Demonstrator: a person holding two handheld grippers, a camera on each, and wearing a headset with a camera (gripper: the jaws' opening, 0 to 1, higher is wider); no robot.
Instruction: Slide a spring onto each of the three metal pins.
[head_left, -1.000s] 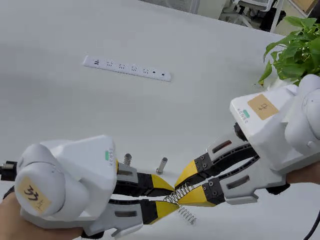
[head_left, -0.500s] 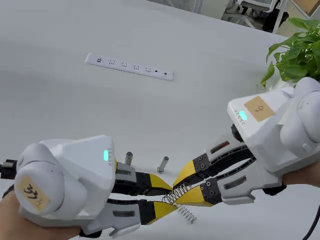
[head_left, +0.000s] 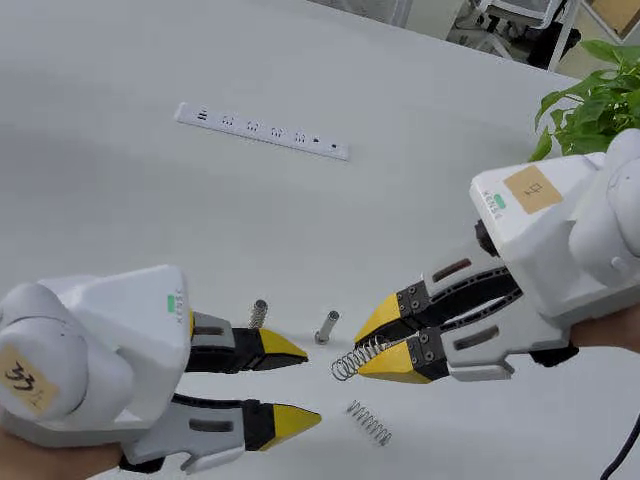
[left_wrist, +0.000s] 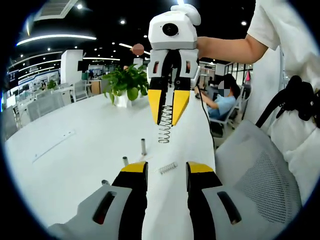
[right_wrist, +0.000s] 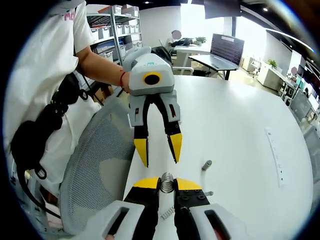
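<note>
My right gripper (head_left: 372, 352) is shut on one end of a steel spring (head_left: 350, 358), which sticks out to the left just above the white table (head_left: 150, 220). In the right gripper view the spring (right_wrist: 167, 178) sits clamped between my own yellow tips. My left gripper (head_left: 294, 384) stands open, its tips apart from the spring. A second spring (head_left: 368, 422) lies loose on the table below them. Two pins stand upright: one (head_left: 258, 312) with coils around it, one (head_left: 325, 327) bare. The left gripper view shows three pins (left_wrist: 143, 146) in a row.
A white power strip (head_left: 262, 131) lies far back on the table. A green plant (head_left: 590, 100) stands at the right edge. A grey mesh chair (left_wrist: 260, 170) sits beside the table's near edge, close to the person's body.
My left gripper has drawn back to the left, away from the held spring, and its jaws have spread wider. The right gripper keeps the spring and has hardly moved.
</note>
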